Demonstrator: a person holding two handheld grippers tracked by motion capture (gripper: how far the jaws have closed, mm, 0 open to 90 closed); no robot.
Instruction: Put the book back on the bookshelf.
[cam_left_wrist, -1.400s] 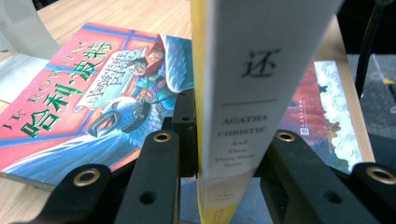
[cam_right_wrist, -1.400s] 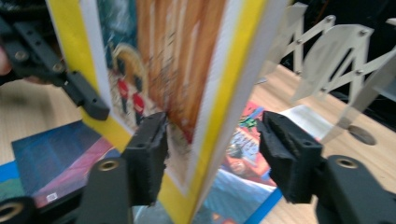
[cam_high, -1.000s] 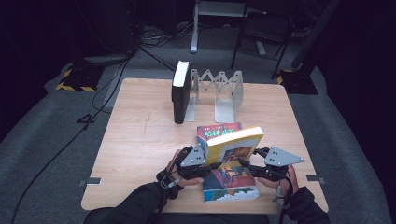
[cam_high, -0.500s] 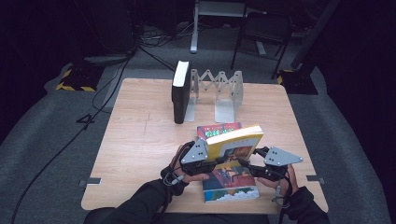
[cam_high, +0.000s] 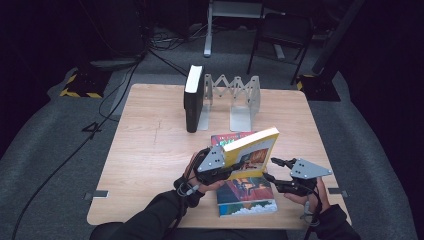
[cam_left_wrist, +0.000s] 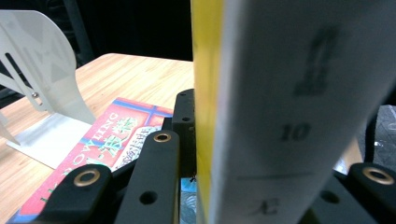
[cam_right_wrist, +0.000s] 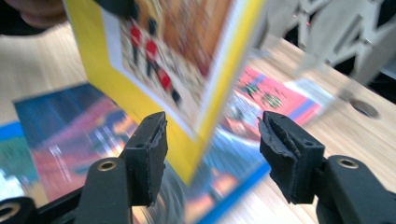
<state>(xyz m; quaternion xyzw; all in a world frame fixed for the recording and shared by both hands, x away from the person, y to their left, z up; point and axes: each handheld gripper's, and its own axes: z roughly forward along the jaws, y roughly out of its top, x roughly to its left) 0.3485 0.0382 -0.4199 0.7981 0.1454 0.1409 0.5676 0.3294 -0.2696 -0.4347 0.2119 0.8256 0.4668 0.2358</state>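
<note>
Since a second ago the yellow book (cam_high: 251, 152) has been tipped up higher, so it now stands nearly on edge above the worktop (cam_high: 145, 150) instead of lying low between the hands. Left tongs (cam_high: 227, 165) are clamped on the book's lower left part; in the left gripper view the yellow cover and page edges (cam_left_wrist: 261, 112) sit right between the black jaws. Right tongs (cam_high: 272, 170) are wide open, just beside the book's lower right corner, which hangs between the jaws in the right gripper view without touching either pad. Under it, 2 more books lie flat: a red book (cam_high: 227, 139) further back and a blue book (cam_high: 246, 196) nearer the person. A black book (cam_high: 192, 100) stands upright against the metal rack (cam_high: 235, 97) at the far side.
</note>
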